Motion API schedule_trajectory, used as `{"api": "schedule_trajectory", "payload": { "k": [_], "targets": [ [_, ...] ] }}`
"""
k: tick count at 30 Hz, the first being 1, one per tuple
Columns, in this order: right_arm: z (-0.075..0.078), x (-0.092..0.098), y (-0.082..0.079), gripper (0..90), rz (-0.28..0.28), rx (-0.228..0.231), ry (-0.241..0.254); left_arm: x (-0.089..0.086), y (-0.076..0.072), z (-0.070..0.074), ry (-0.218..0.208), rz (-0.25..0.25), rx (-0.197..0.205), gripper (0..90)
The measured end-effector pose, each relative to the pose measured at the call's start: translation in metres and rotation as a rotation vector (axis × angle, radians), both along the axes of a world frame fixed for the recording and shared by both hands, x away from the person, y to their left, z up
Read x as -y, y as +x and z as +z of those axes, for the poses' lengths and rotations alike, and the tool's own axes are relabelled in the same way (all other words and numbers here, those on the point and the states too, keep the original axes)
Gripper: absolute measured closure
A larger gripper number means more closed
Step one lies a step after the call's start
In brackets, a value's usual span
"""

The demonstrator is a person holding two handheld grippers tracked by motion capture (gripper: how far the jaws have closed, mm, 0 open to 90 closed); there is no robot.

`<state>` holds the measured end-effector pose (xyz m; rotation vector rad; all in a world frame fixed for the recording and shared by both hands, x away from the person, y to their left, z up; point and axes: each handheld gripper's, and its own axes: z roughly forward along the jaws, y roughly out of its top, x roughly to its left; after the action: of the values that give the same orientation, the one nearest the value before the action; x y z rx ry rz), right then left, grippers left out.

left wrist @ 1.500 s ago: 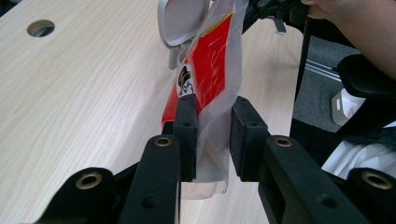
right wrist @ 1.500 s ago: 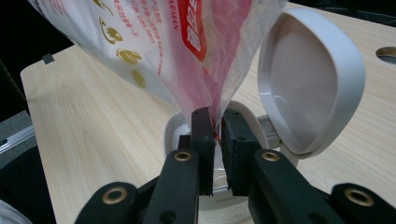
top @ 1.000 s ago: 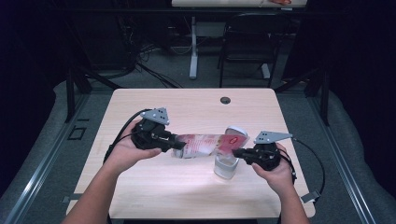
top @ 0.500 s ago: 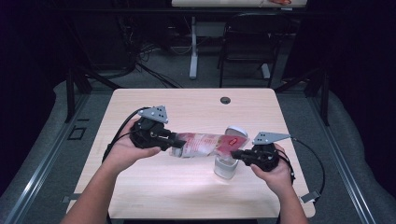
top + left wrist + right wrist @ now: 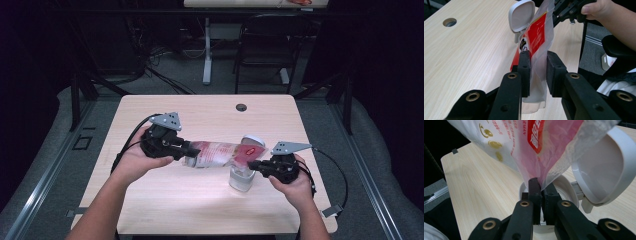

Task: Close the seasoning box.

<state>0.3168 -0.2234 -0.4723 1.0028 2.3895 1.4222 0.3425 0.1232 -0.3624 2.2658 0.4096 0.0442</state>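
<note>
High view: a clear plastic bag (image 5: 217,154) with red print hangs stretched level above the middle of the desk (image 5: 200,107), held at both ends. The left tool (image 5: 192,150), at about nine o'clock from the bag, is clamped on the bag's wider end; in the left gripper view its two pads (image 5: 525,70) press the transparent film (image 5: 537,42) between them. The right tool (image 5: 251,165), at about three o'clock, is pinched tight on the bag's narrow corner, and in the right gripper view the jaws stand almost together with the film (image 5: 554,150) rising out of them. Just under that corner stands a clear container (image 5: 241,179) on the desk, its white hinged lid (image 5: 252,140) flipped up at twelve o'clock of its mouth. Right gripper view shows the lid (image 5: 609,170) open beside the container's round rim (image 5: 566,187), directly below the bag's corner.
</note>
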Motion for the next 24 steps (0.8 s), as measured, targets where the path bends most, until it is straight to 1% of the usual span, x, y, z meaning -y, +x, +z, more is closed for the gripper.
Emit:
{"api": "schedule_trajectory", "payload": {
  "k": [11,17,24],
  "targets": [
    [-0.0007,0.0004,0.0006,86.7,-0.010,0.006,-0.005,0.0023,-0.0003,0.0018,-0.004,-0.007,0.006,76.5],
    [-0.0008,-0.0013,0.0007,86.7,-0.007,0.007,-0.008,0.0024,-0.0013,0.0047,0.003,-0.013,0.014,77.2],
    [0.0000,-0.0045,0.0003,86.7,0.001,0.009,-0.011,-0.0001,-0.0028,0.0063,0.000,-0.011,0.018,77.4]
  ]
}}
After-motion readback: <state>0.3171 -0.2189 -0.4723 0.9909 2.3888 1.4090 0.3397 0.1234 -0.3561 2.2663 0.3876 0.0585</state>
